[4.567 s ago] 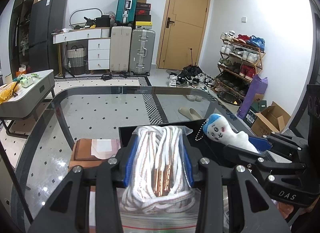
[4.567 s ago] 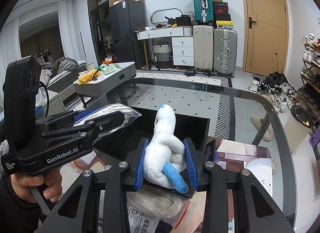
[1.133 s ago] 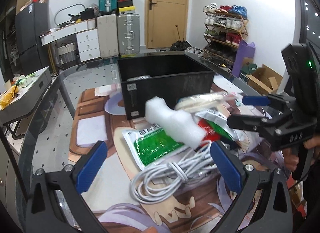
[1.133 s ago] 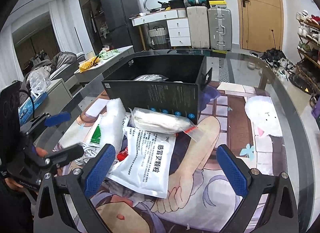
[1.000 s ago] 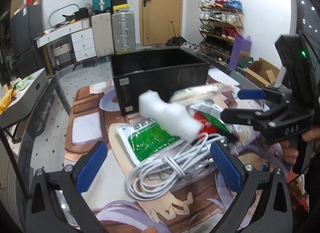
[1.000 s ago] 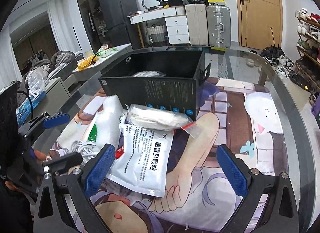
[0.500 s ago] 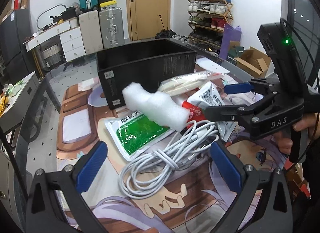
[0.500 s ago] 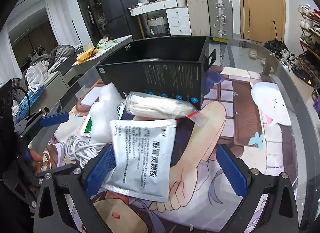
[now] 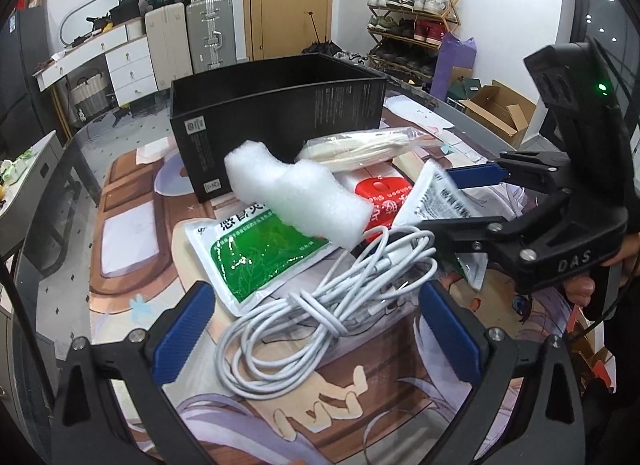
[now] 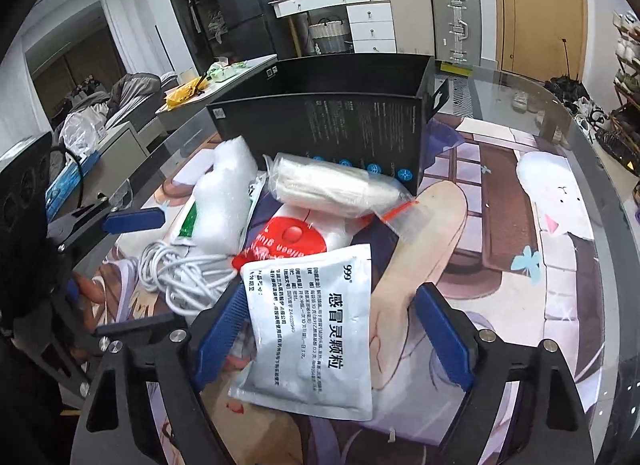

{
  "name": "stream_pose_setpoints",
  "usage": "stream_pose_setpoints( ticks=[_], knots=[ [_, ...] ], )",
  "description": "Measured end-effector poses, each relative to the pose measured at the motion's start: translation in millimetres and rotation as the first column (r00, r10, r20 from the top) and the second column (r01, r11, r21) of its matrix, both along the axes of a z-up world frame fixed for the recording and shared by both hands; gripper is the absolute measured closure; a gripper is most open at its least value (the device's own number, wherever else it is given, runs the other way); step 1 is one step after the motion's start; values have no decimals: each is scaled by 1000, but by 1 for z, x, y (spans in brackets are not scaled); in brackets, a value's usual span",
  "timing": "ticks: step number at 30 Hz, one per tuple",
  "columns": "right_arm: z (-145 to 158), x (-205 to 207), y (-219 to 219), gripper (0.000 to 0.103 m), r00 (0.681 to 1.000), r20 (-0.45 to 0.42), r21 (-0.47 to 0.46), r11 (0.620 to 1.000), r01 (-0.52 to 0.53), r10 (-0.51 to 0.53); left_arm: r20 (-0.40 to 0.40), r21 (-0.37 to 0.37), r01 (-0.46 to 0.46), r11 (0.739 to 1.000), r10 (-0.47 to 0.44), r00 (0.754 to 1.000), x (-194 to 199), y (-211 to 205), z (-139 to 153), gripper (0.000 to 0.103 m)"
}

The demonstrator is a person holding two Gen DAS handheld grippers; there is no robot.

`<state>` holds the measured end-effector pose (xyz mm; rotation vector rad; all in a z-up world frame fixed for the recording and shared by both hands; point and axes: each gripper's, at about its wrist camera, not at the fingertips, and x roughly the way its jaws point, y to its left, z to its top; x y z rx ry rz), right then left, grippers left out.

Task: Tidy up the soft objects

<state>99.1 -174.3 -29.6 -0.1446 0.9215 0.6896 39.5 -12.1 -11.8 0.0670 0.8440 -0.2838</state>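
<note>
Both tools emptied, jaws wide — right tool [image 10: 326,335] now straddling white sachet [image 10: 310,339].

Matt black card box [image 9: 280,113], glossy foil sachet [image 10: 316,329], smooth white rubbery cable [image 9: 320,305], bubbly white foam [image 9: 296,193], clear crinkly plastic bag [image 10: 332,185], glass table [image 10: 600,185]

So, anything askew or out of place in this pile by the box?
The white foam wad lies tilted across the green sachet, and the white sachet is propped up at an angle against the heap beside the cable.
</note>
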Motion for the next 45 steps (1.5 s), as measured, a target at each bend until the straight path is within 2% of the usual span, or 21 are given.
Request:
stream_pose_setpoints(
  ticks=[2, 4, 8, 10, 13, 16, 18, 26, 31, 38, 45],
  knots=[
    [-1, -4, -1, 16, 1000, 6, -11, 1000, -6, 6, -5, 3, 3, 1000, -3, 1000, 1, -2, -2, 7],
    [-1, -7, -3, 16, 1000, 11, -20, 1000, -10, 11, -18, 15, 12, 1000, -12, 1000, 2, -5, -4, 17],
    [-2, -16, -3, 17, 999, 29, -58, 998, -24, 26, -14, 44, 18, 999, -17, 1000, 1, -9, -7, 28],
    [-3, -17, -3, 20, 999, 38, -74, 997, -25, 28, -7, 47, 29, 998, -29, 1000, -1, -11, -7, 42],
    [-4, -18, -3, 23, 998, 49, -91, 995, -29, 34, 6, 54, 47, 997, -47, 999, -4, -14, -7, 56],
    [-5, -23, -1, 27, 996, 69, -119, 992, -47, 55, 15, 54, 62, 997, -63, 998, -6, -17, -6, 62],
    [-6, -23, 0, 29, 996, 73, -122, 991, -46, 55, 17, 54, 57, 997, -58, 998, -7, -16, -6, 63],
    [-4, -29, 1, 51, 993, 93, -117, 991, -61, 72, 22, 39, 45, 998, -46, 999, -10, -14, -4, 64],
    [-3, -32, 2, 58, 992, 107, -117, 991, -58, 71, 31, 39, 36, 999, -37, 999, -12, -13, -3, 65],
    [-1, -37, 5, 65, 990, 120, -115, 991, -65, 79, 46, 35, 30, 999, -32, 998, -19, -11, 0, 68],
    [9, -45, 4, 67, 987, 143, -105, 993, -60, 75, 62, 23, 22, 999, -24, 998, -24, -8, 3, 68]
  ],
)
